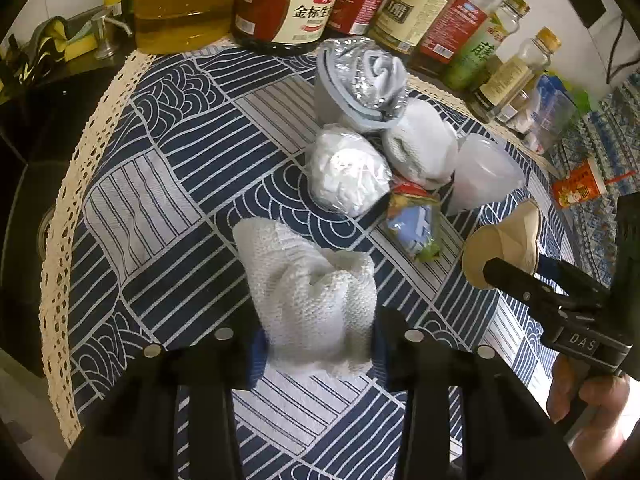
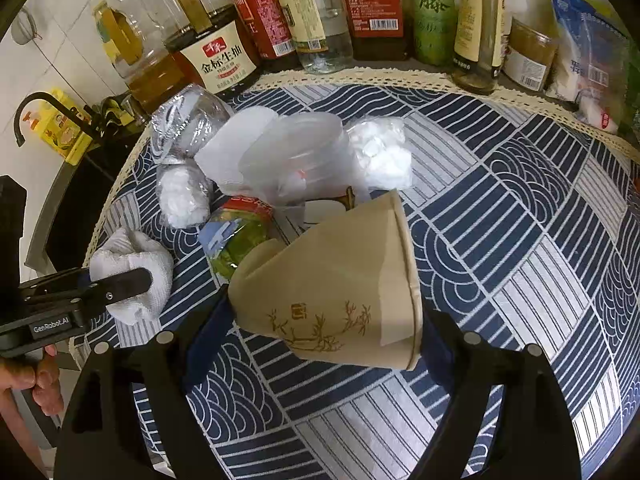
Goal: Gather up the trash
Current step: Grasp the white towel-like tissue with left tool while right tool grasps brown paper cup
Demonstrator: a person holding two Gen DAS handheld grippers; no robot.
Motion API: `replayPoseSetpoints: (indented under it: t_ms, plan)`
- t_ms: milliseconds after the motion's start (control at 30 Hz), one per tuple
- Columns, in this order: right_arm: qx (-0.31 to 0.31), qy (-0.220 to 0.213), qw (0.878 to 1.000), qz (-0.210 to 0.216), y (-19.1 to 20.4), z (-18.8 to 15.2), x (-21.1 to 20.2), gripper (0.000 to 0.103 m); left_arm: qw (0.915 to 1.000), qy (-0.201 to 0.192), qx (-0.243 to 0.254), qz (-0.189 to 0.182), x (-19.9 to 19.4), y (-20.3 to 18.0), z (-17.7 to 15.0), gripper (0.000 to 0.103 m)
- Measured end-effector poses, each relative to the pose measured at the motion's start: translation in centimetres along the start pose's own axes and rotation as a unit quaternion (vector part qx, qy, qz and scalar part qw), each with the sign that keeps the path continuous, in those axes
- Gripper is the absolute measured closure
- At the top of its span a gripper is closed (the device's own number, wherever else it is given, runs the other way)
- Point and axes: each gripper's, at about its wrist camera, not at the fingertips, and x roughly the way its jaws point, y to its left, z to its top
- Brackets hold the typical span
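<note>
Left claw (image 1: 320, 344) is clamped on a white paper towel (image 1: 316, 292). Right claw (image 2: 320, 336) grips a paper cup (image 2: 332, 280) (tipped sideways) over the worktop (image 2: 520, 208).

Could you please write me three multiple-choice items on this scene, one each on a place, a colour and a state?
1. Where do the sauce bottles stand?
A. along the cloth's far edge
B. among the trash
C. on the floor

2. What colour is the paper cup?
A. red
B. tan
C. green

3. What is the left gripper doing?
A. hanging open
B. clamping the white paper towel
C. clamping a bottle

Answers: 1 A, they line the lace border. 2 B, tan with a brown twig print. 3 B, both pads press the wad's sides.
</note>
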Motion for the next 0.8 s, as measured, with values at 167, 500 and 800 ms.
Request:
replayPoseSetpoints:
  t_ms: [167, 500, 800]
  plan:
    - [0.000, -0.008, 1.000, 0.001, 0.2, -0.7, -1.0, 0.020, 1.0000, -0.004, 0.006, -0.005, -0.6, -0.5, -0.6, 0.066]
    - [-0.005, -0.024, 1.000, 0.004, 1.3, -2.9, -3.3, 0.020, 0.9997, -0.018, 0.017, -0.008, -2.8, -1.3, -2.3, 0.066]
    - [-0.013, -0.034, 0.999, 0.012, 3.0, -5.2, -5.2, 0.020, 0.9993, -0.029, 0.022, -0.011, -5.0, -1.2, -4.8, 0.066]
